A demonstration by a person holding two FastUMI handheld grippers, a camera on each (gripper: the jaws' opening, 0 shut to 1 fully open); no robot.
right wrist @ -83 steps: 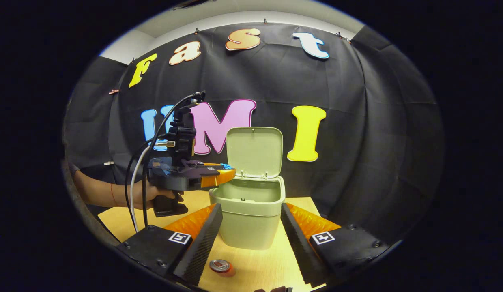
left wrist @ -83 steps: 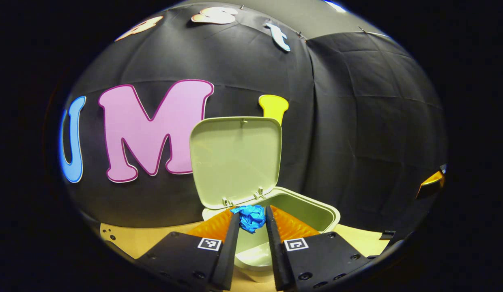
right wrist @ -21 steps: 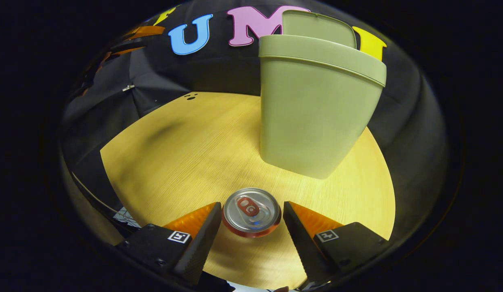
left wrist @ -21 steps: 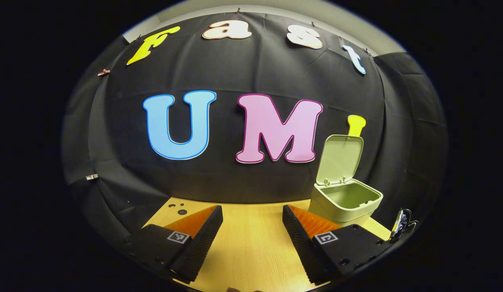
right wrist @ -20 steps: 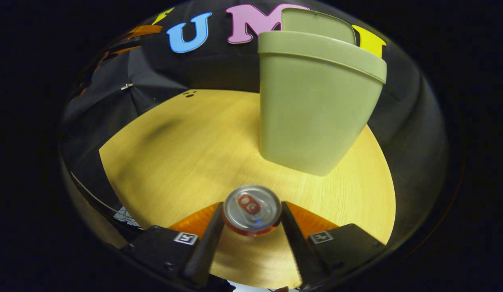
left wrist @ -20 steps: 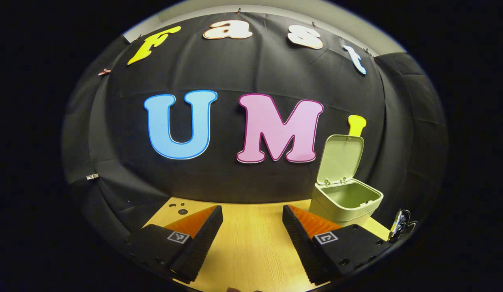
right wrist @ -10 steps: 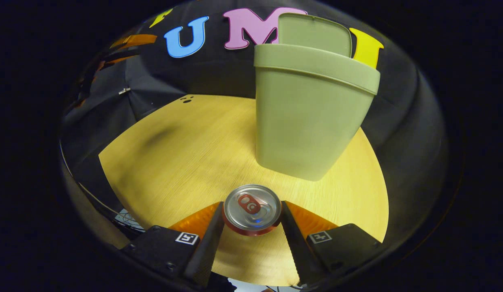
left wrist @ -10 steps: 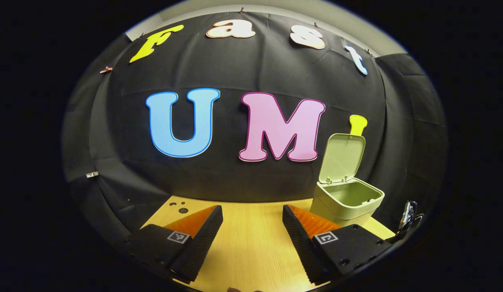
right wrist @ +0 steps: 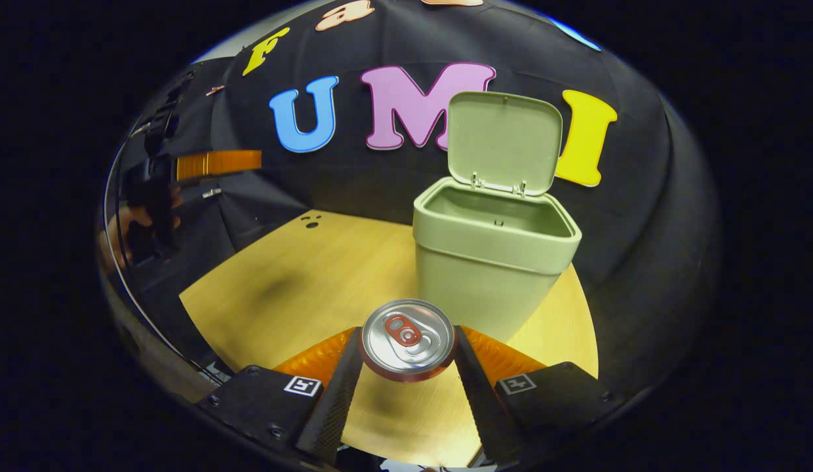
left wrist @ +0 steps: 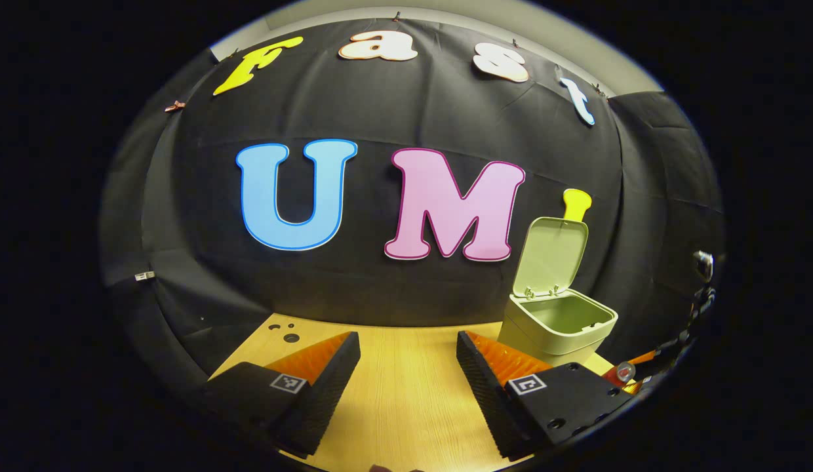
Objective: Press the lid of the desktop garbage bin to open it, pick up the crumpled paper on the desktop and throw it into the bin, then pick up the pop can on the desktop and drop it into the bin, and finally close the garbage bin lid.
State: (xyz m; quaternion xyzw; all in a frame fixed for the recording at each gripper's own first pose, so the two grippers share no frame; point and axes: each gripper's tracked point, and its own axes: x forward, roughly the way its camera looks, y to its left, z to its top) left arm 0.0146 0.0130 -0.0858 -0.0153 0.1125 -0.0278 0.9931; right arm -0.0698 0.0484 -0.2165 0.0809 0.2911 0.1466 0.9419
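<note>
- The wooden desktop [right wrist: 295, 288], pale yellow with a fine grain, spreads under everything; in the left gripper view two small dark holes [left wrist: 283, 332] sit near its far left corner, well away from the bin.
- The desktop garbage bin [right wrist: 492, 262] is matte sage-green plastic, a tapered tub with rounded corners and a thick rim. The right gripper view looks at its front wall and partly inside; the left gripper view sees it smaller [left wrist: 556, 322] and from the side, off to the right.
- The bin lid [right wrist: 503, 141] stands upright on two small hinges at the back rim, its smooth inner face showing.
- The left gripper [left wrist: 406, 367] hangs low over bare desktop to the left of the bin, its ridged fingers spread wide with nothing between them. The right gripper view shows it far to the bin's left, blurred, with what may be a hand [right wrist: 118, 229] behind it.
- The right gripper [right wrist: 406, 354] has its fingers pressed to both sides of the pop can.
- The pop can [right wrist: 408, 339], a shiny silver top with a red tab and red rim, sits upright just before the bin's front wall, lifted clear of the desktop.
</note>
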